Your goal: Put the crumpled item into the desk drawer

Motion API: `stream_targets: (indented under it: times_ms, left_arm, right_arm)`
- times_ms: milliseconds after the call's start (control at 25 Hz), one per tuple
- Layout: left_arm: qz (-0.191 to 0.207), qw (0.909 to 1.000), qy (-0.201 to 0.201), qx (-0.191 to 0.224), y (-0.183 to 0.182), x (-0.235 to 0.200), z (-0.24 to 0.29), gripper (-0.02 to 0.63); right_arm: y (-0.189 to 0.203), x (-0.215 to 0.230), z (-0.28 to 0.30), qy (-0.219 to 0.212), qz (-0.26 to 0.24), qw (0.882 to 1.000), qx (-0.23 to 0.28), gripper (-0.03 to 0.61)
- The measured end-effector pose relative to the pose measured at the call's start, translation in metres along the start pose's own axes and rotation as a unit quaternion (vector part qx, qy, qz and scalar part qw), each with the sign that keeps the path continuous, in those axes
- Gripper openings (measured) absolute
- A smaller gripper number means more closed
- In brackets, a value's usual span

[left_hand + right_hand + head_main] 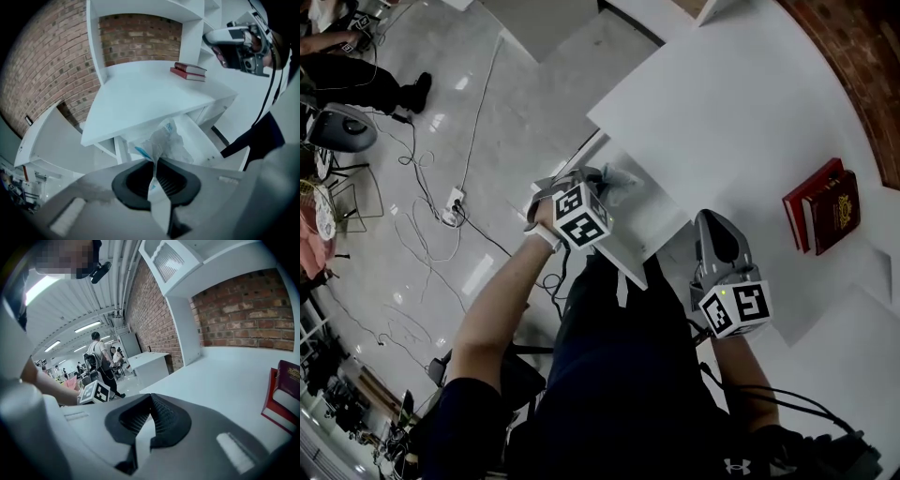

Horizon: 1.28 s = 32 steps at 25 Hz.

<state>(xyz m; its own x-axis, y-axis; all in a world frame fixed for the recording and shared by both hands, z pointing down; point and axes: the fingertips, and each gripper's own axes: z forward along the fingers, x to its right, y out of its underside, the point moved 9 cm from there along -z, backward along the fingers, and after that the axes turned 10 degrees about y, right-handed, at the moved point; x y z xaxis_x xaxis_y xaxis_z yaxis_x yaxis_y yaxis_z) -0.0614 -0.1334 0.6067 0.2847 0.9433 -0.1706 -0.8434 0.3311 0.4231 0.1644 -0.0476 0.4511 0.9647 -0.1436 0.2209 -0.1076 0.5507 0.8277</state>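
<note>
The crumpled item (pixel 165 139), a white wrapper with blue print, is pinched in my left gripper (pixel 155 162), which is shut on it. It hangs just over the open white desk drawer (pixel 202 138). In the head view the left gripper (pixel 602 186) holds the wrapper (pixel 622 182) above the drawer (pixel 630 251), which is pulled out under the desk's front edge. My right gripper (pixel 713 225) hovers at the desk's front edge to the right of the drawer. Its jaws (pixel 151 398) are shut, with nothing between them.
Two red books (pixel 821 207) lie on the white desk top (pixel 731 122), seen also as books (pixel 189 71) and a book (pixel 283 395) in the gripper views. Brick wall and white shelving stand behind the desk. Cables and a power strip (pixel 453 201) lie on the floor at left.
</note>
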Motion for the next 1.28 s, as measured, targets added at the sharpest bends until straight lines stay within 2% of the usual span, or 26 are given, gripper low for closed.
stream_targets:
  times_ms: [320,600,800,1080,1280]
  left_arm:
    - [0.01,0.9979,0.001,-0.064,0.008,-0.018,0.055,0.023]
    - [0.061,0.9922,-0.021,-0.107,0.011,-0.031,0.09,0.025]
    - [0.045,0.9898,-0.033,-0.131,0.014,-0.042,0.115,0.025]
    - [0.027,0.9888,-0.03,-0.144,0.016,-0.046,0.138,0.028]
    - [0.028,0.9873,-0.049,-0.148,0.018,-0.05,0.144,0.049]
  right_arm:
    - [0.01,0.006,0.005,0.009,0.006,1.0,-0.02,0.003]
    - [0.017,0.008,0.01,0.014,0.01,0.999,-0.035,0.003]
    - [0.024,0.011,0.011,0.016,0.014,0.999,-0.046,0.003]
    - [0.028,0.013,0.014,0.017,0.015,0.998,-0.054,0.003]
    - [0.034,0.012,0.013,0.01,0.015,0.998,-0.06,0.003]
